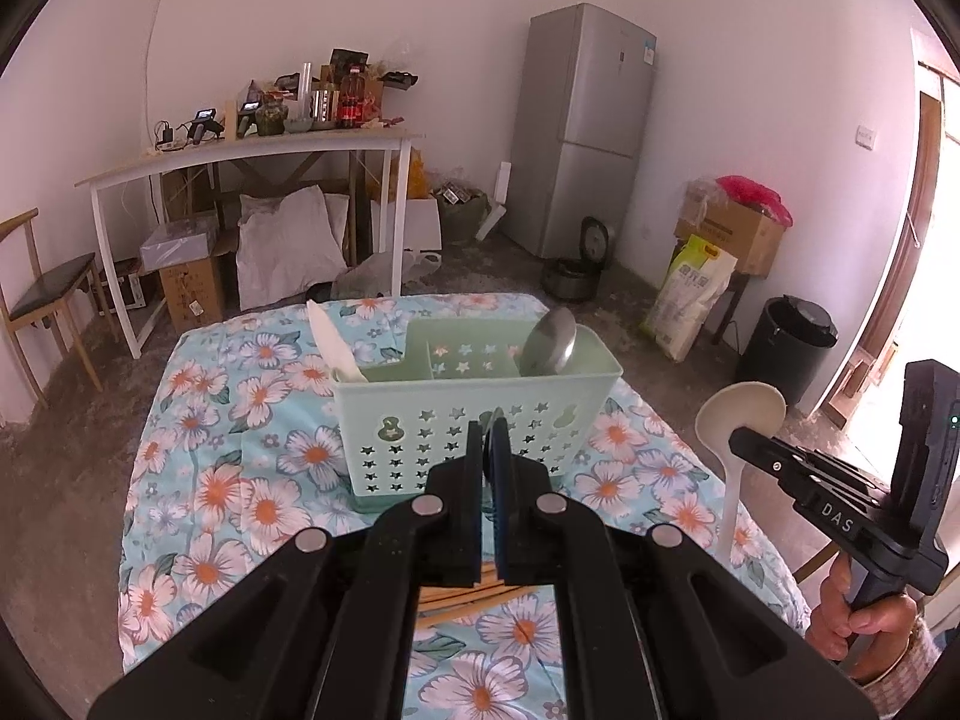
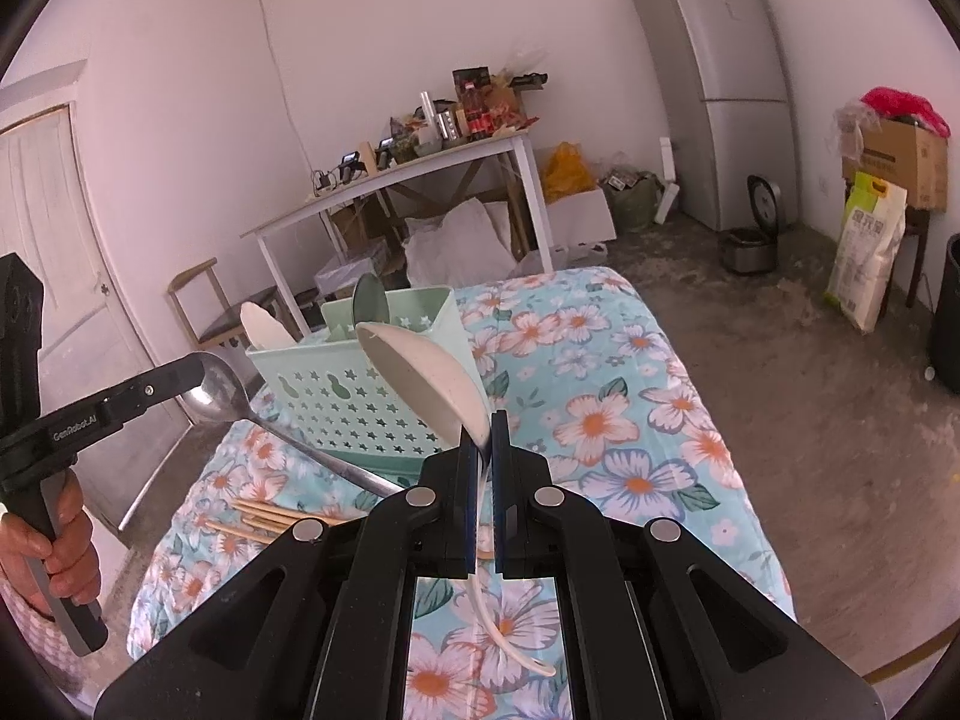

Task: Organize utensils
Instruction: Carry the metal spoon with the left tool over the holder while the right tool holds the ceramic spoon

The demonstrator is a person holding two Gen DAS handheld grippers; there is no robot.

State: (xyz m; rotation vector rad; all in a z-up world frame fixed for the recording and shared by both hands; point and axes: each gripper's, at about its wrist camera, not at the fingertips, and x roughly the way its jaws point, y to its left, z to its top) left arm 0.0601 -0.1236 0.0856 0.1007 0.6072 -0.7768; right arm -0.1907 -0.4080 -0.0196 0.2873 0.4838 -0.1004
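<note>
I take the green caddy (image 1: 474, 420) as my landmark; it stands upright on the flowered surface (image 1: 264, 480), its star-punched wall facing me.

My left claw (image 1: 495, 420) sits just in front of the caddy's near wall, its pads nearly together and clamped on the metal spoon (image 2: 222, 390). In the left wrist view I see only a thin dark edge between the pads; the right wrist view shows the bowl of that spoon at the claw tip, left of the caddy, with the handle running down toward the surface.

My right claw (image 2: 483, 420) is off the caddy's right side, closed on the handle of the white ladle (image 2: 426, 378). The ladle's bowl rises above the pads, level with the caddy's rim, and its curved handle hangs out below them. In the left wrist view the same ladle (image 1: 741, 414) stands upright to the right of the caddy, clear of its wall.

Inside the caddy, a white spatula (image 1: 330, 336) leans out of the left compartment and a grey spoon (image 1: 549, 339) stands in the right one, bowl up.

On the surface in front of the caddy, on my side of it, lie wooden chopsticks (image 2: 270, 519), partly hidden by the claw bodies.

Beyond the caddy, well apart from it, a fridge (image 1: 591, 120) stands against the far wall.
</note>
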